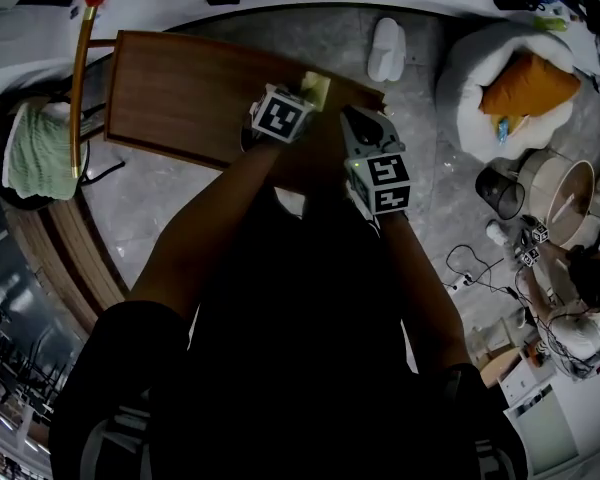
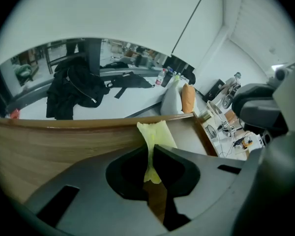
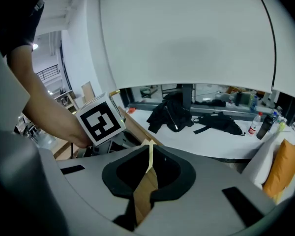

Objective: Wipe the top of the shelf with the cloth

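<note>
Right gripper [image 3: 150, 155]: nearest the person, over the near right part of the shelf [image 1: 180, 98] top. Its jaws are closed to a hairline gap, and a thin pale-yellow strip of the cloth [image 2: 157, 133] stands pinched edge-on at their tips. Left gripper [image 2: 152, 150]: just beside the right one, at 10 o'clock from it in the head view. Its jaws are pressed together on a gathered fold of the same cloth, and the free end fans out past the tips onto the wood. Both grippers therefore hold 1 cloth between them. The cloth sits on the shelf top near its far right corner, at 1 o'clock from the left gripper's marker cube [image 1: 282, 115]. The shelf top, brown wood grain, runs away toward 9 o'clock. Past its left end, at 9 o'clock, lies a green towel [image 1: 35, 148] with a yellow tube [image 1: 78, 88] arching beside it. At 2 o'clock, well apart from the shelf, stands a white beanbag [image 1: 480, 68] carrying an orange cushion [image 1: 528, 83]. Farthest, beyond the shelf's far edge, black garments [image 2: 71, 90] lie on a white bench [image 2: 113, 104].
</note>
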The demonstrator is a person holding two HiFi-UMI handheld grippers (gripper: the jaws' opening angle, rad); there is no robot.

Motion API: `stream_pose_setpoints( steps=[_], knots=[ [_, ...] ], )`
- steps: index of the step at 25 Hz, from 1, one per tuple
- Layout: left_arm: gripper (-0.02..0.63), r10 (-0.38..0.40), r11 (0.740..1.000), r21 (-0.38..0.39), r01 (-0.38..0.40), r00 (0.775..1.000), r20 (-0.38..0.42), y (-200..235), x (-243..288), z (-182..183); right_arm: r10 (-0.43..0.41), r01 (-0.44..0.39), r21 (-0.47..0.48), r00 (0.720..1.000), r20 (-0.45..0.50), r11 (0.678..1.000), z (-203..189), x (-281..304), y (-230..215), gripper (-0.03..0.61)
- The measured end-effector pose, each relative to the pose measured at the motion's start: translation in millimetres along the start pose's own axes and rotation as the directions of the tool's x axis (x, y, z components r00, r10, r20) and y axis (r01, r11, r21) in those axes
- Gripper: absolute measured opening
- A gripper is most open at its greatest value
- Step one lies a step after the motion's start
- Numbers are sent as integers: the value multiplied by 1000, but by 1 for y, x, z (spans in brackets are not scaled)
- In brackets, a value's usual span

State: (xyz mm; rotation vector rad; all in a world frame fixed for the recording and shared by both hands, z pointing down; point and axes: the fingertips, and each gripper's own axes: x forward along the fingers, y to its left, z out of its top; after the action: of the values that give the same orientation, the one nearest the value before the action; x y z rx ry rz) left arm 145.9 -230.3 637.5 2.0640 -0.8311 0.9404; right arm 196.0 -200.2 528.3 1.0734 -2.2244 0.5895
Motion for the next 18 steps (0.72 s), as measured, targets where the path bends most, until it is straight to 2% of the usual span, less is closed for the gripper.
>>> stream_pose_setpoints(
  steps=[8, 18],
  knots=[
    [31, 59, 998, -31, -59, 998, 8, 75, -35, -15, 16, -16, -27, 1000, -6, 999, 31, 31, 38, 34],
    [31, 125, 989, -76, -124, 992, 13, 160, -73, -32, -2, 1, -20, 1000, -25, 1000, 45, 54, 72, 35]
  ],
)
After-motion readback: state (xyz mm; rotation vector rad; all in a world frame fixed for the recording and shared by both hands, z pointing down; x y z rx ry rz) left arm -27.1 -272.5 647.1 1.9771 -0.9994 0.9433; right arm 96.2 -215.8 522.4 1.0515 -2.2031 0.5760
